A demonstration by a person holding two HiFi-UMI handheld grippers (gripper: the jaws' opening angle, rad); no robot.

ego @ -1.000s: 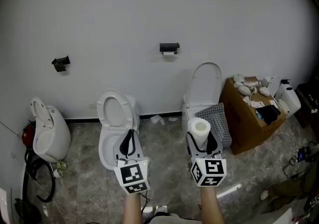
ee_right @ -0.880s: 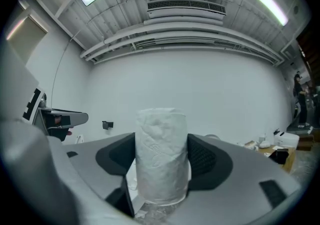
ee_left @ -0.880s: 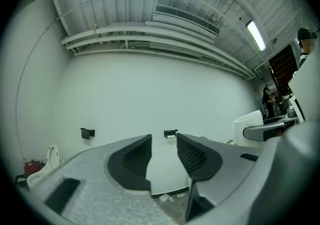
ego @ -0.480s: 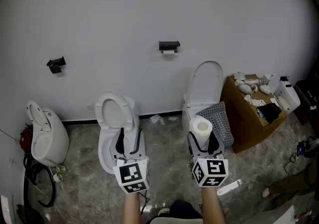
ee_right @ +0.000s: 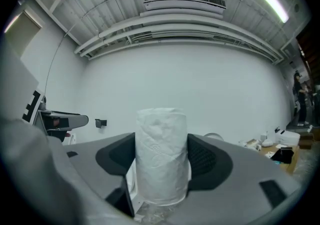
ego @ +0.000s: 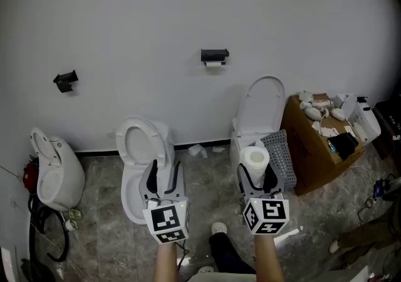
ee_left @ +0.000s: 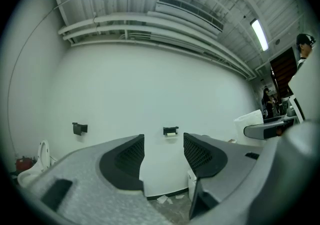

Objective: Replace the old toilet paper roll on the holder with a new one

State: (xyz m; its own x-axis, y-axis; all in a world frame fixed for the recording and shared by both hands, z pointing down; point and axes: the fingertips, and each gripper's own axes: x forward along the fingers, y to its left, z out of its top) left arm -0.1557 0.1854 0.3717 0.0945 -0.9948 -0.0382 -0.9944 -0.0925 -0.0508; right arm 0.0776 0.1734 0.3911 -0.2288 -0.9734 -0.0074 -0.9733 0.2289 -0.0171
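A black holder (ego: pixel 214 55) is fixed to the white wall, with the thin old roll (ego: pixel 213 64) hanging under it. In the left gripper view the holder (ee_left: pixel 170 131) shows far off, between the jaws. My left gripper (ego: pixel 164 171) is open and empty, held level over the left toilet. My right gripper (ego: pixel 255 177) is shut on a full white toilet paper roll (ego: pixel 255 160), which stands upright between the pads. In the right gripper view the new roll (ee_right: pixel 161 154) fills the gap between the jaws. Both grippers are well short of the wall.
Two toilets stand against the wall, one (ego: pixel 141 149) under my left gripper and one (ego: pixel 261 108) behind my right. A third toilet (ego: pixel 53 174) lies at far left. A second black holder (ego: pixel 65 80) is on the wall. A cardboard box (ego: pixel 316 146) of clutter stands at right.
My left gripper's jaws have gone from shut to open. Both grippers have moved forward towards the wall, the right one still carrying the new roll.
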